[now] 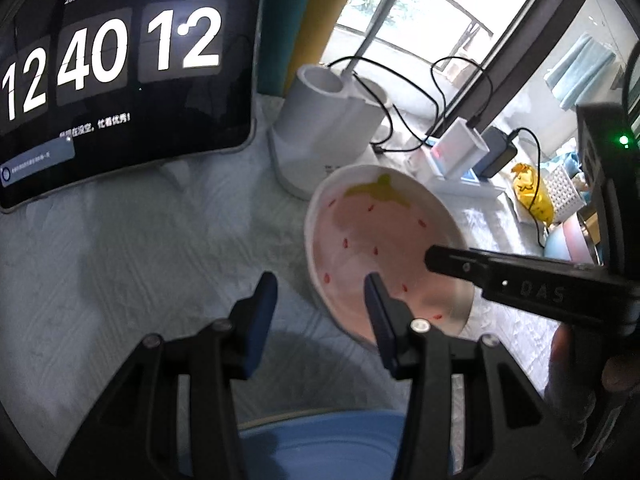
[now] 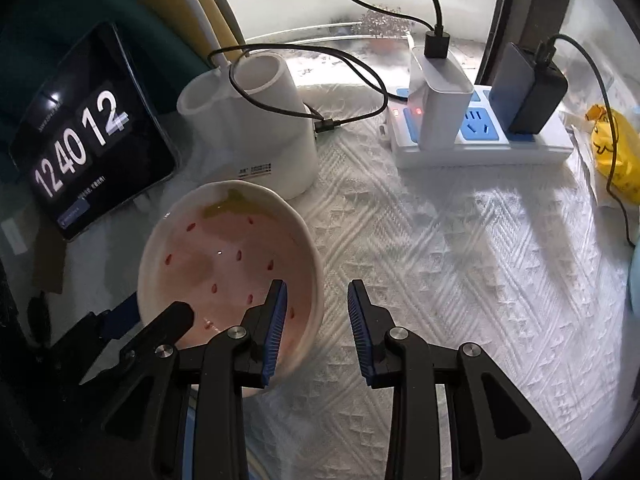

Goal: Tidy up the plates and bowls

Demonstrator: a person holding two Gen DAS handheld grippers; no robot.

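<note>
Right wrist view: a shallow ceramic bowl (image 2: 230,264), pink inside with red seed marks and a green leaf motif, white on the rim and outer wall, rests on the white quilted cloth of the bench (image 2: 460,264), just in front of a white two-tube holder (image 2: 256,128) and beside a tablet (image 2: 92,152) showing a clock. The right gripper (image 2: 316,328) stands partly open and holds nothing; its left finger hangs over the bowl's near rim on the inner side, its right finger is outside over bare cloth, so the wall lies roughly between them without visible contact. Left wrist view: the left gripper (image 1: 320,312) is likewise partly open and empty, one finger over the bowl's interior, the other over the cloth. A blue dish (image 1: 320,448) shows at the bottom edge, below the fingers; its full shape is hidden.

Handling, as a judgement: the bowl looks glazed, rigid and brittle, moderately heavy for its size, with a smooth surface that may slide between pads. The rim wall is the sensible place to take hold, one finger inside and one outside, pinched low enough to catch the curve. A one-sided grip could let it tip, so a level lift matters. A power strip (image 2: 480,136) with chargers and cables lies well apart at the back of the bench.
</note>
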